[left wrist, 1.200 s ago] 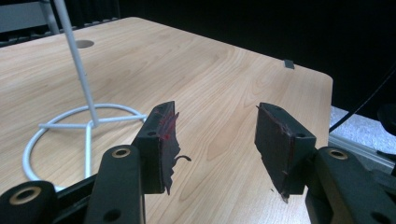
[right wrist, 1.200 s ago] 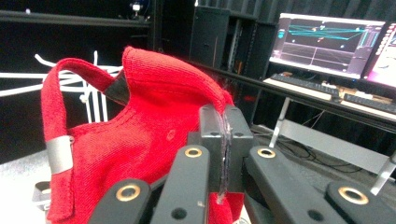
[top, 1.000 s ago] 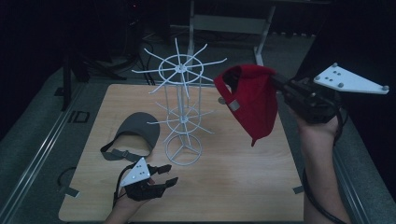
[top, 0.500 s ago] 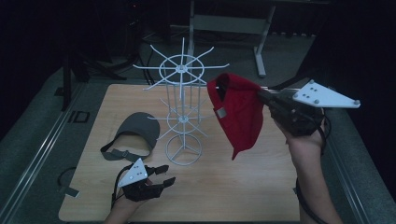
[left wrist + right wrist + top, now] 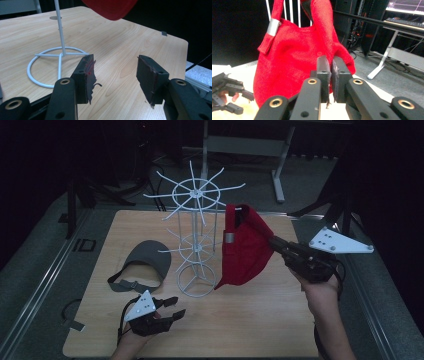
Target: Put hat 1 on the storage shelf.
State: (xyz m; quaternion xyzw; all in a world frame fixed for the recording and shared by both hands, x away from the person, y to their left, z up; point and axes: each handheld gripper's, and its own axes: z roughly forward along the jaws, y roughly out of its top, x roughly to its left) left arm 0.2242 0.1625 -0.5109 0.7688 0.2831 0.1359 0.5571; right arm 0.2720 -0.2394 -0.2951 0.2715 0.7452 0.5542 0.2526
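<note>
A red cap [image 5: 245,250] hangs upright beside the white wire rack [image 5: 196,195], its strap end up near the spokes; whether it rests on a spoke I cannot tell. My right gripper [image 5: 274,241] pinches the cap's right edge, and the cloth is drawn to a point at its tips. In the right gripper view the jaws [image 5: 331,60] stand a slit apart against the red cap [image 5: 292,57]; they have just been opening slightly. A grey cap [image 5: 147,257] lies on the table left of the rack. My left gripper [image 5: 172,306] rests open near the front edge, nothing between its fingers [image 5: 87,72].
The rack's ring base [image 5: 45,67] sits on the wooden table [image 5: 250,320] just ahead of the left gripper. The red cap's brim [image 5: 110,8] hangs above it. Metal rails run along both table sides, and a desk frame stands behind.
My right hand has come down and left with the red cap, bringing it close beside the rack. The left gripper has stayed put.
</note>
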